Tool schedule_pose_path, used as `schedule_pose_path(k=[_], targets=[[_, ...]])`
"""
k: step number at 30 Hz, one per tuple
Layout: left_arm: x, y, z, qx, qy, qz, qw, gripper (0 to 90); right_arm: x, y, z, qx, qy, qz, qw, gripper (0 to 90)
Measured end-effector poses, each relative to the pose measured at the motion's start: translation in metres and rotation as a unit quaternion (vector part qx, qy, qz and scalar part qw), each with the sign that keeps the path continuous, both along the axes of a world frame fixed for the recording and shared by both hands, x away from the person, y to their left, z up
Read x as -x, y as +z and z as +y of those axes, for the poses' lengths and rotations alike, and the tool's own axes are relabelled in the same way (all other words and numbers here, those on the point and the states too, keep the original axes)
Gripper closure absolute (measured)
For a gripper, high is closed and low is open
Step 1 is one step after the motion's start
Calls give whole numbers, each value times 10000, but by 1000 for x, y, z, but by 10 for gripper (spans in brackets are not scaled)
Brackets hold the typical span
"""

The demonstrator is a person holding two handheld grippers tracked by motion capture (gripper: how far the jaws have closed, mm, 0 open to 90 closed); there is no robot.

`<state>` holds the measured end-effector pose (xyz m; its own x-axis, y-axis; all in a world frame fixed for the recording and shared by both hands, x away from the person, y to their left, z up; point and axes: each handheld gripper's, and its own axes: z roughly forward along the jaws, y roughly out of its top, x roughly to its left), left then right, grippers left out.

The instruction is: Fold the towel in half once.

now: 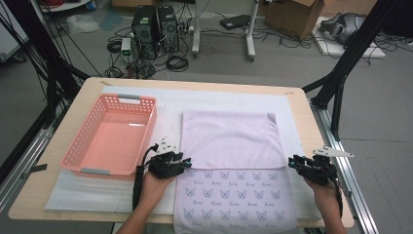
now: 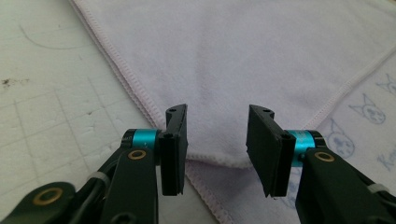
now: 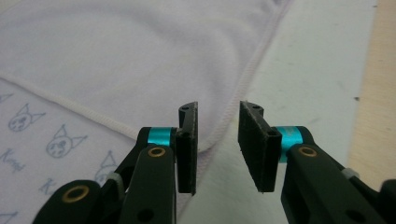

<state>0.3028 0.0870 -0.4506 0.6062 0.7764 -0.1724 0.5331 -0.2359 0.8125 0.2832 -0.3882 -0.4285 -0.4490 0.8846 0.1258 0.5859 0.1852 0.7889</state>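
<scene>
A lilac towel lies on the white mat, its plain upper half folded down over a lower half printed with cat faces. My left gripper sits at the left corner of the folded flap. In the left gripper view the left gripper has its jaws apart, with the flap's stitched corner lying flat below the gap. My right gripper is at the flap's right corner. The right gripper also has its jaws apart over the rounded corner, and nothing is pinched.
A pink plastic basket, with nothing in it, stands left of the towel, close to my left hand. The white mat covers most of the wooden table. The table's right edge and a metal rail run just beyond my right hand.
</scene>
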Motion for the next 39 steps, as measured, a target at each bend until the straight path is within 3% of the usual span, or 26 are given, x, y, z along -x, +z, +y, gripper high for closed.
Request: schedule_pose_path(k=[2,6,9,11,13,23,26,28,39], targets=[[1,0,-3,-142,-34,-44,9999,585,-3,-2,7,112,101,39,9999,654],[3,0,-9,-608,60,-249,9978,725,-7,-9,21,336,251,164,9990,611],[4,0,-9,-666,93,-301,9973,838,-7,-14,29,814,401,98,9958,699],[4,0,-9,-651,103,-322,9973,876,-7,-13,31,886,519,129,9946,838],[4,0,-9,-590,134,-319,9977,881,-6,-13,32,968,580,92,9936,852],[5,3,-4,-292,103,-327,9990,884,-7,-14,29,800,538,132,9953,856],[5,5,-1,41,70,-362,9993,879,-7,-15,28,707,530,129,9960,858],[6,7,0,135,74,-404,9991,879,-6,-15,26,643,517,121,9965,866],[7,11,4,419,107,-401,9983,883,-2,-10,20,404,538,-46,9977,880]])
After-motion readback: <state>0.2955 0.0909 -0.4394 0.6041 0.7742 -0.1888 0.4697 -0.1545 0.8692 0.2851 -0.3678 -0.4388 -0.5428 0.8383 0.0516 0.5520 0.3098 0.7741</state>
